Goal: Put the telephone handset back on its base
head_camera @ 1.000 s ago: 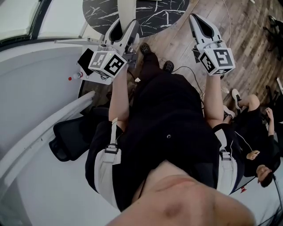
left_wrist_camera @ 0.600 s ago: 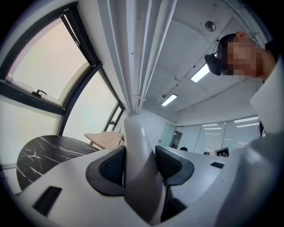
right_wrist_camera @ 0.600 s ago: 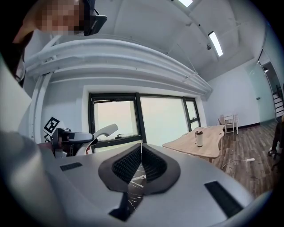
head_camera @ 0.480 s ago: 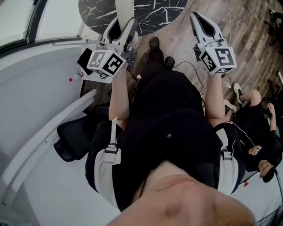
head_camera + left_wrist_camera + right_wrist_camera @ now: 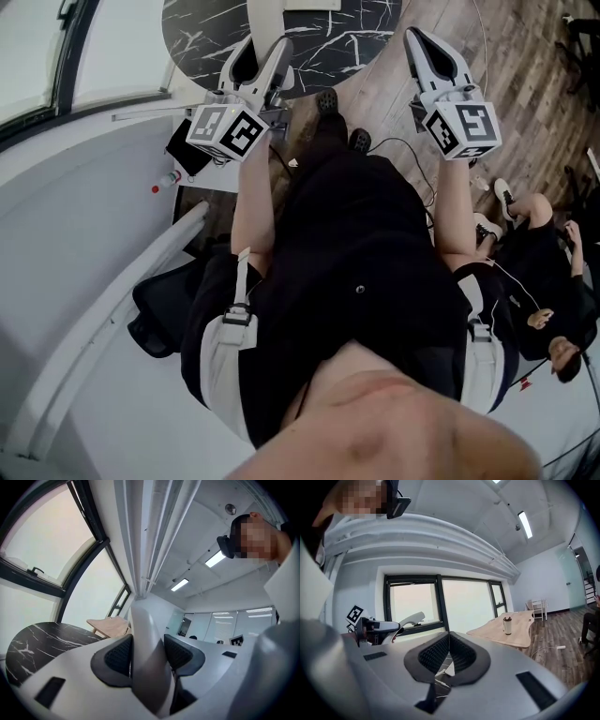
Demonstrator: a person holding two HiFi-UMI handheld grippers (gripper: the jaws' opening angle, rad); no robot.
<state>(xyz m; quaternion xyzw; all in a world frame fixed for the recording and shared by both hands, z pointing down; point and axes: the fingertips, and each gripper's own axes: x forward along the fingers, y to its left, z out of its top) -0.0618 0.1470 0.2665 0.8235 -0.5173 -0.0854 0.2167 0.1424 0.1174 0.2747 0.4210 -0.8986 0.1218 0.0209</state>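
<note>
The left gripper [image 5: 262, 49] and the person's black shoes [image 5: 327, 99] have come closer to the round black white-veined marble tabletop [image 5: 202, 37].

A black table top [image 5: 328, 37] veined with white, like marble, fills twelve o'clock of the head view. Brown plank floor [image 5: 506, 66] lies at two o'clock. The white left gripper [image 5: 262, 52] and right gripper [image 5: 420, 42] each carry a cube of black-and-white squares. The person's clothes [image 5: 356, 244] are black. A pale grey handset [image 5: 147, 667] sits between black ribbed pads [image 5: 119, 654].
</note>
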